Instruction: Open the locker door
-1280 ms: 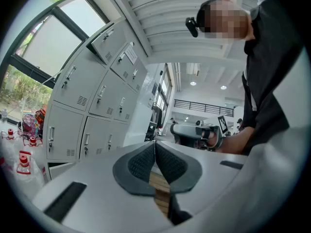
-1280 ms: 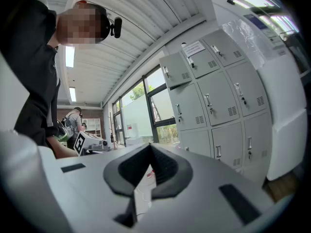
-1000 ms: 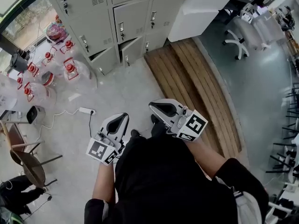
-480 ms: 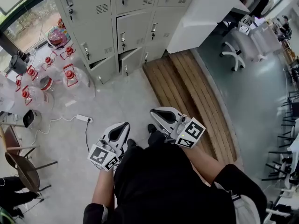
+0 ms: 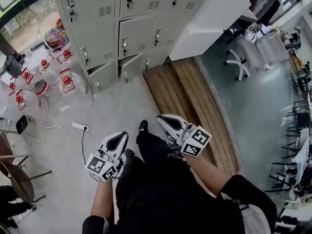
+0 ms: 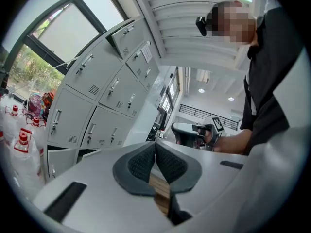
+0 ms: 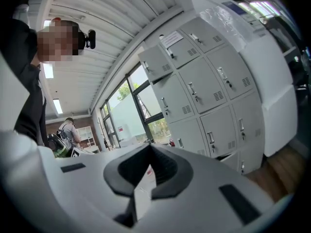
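Grey lockers (image 5: 100,30) at 12 o'clock have drawn nearer as the person (image 5: 165,194) steps forward. The left gripper (image 5: 120,136) and right gripper (image 5: 162,118), fingers clenched on nothing, remain well short of the doors (image 5: 127,37).

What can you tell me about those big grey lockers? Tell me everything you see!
The lockers are a pale grey metal-looking block of doors stacked in rows. Each door has a slim handle, a small lock and vent slits. Most are shut, but two in the bottom row hang slightly ajar. The block stands upright on the pale floor, with a big white box beside it.
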A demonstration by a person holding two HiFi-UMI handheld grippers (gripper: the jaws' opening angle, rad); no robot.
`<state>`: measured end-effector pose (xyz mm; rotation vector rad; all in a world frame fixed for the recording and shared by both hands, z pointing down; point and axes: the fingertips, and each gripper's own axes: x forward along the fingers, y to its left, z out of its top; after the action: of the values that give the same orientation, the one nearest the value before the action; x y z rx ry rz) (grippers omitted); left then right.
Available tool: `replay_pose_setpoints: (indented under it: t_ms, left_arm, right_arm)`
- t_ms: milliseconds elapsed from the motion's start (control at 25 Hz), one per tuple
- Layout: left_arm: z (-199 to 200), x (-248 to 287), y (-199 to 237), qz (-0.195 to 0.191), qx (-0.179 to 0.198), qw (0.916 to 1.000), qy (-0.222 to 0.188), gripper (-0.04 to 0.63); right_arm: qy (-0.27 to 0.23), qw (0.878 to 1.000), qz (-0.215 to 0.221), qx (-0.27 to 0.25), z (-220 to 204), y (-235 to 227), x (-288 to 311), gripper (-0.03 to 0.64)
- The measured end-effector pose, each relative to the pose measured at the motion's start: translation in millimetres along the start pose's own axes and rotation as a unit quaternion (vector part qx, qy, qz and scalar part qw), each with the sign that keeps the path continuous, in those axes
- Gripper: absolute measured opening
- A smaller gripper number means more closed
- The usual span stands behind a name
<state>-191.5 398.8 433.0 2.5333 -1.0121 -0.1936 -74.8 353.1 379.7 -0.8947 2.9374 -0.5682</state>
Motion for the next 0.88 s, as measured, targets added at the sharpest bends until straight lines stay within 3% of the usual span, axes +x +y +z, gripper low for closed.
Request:
replay_pose_setpoints:
  t_ms: [160, 320, 480, 760, 880]
  left_arm:
    - [8, 6, 27, 0.029, -0.015, 0.9995, -0.004, 0.017]
    - [22, 19, 49, 0.033, -0.045, 0.9983, -0.018, 0.017]
    - [29, 42, 73, 0.043, -0.02, 0.9989, 0.008, 0.017]
    - [47, 101, 112, 0.046, -0.028, 0.9982, 0.027, 0.017]
    - [60, 127, 127, 0.04, -0.014, 0.9982, 0.043, 0.017]
  right_arm:
    - [0.012, 1.0, -0.007, 0.005, 2, -23, 13, 0.011]
    - [0.003, 1.0, -0.002, 0.006, 17, -45, 36, 0.011]
    - [0.002, 1.0, 0.006, 0.015, 23, -69, 59, 0.011]
    - [0.005, 0.999, 0.017, 0.035, 33, -134, 103, 0.011]
    - [-0.005, 0.999, 0.032, 0.036, 47, -155, 128, 0.011]
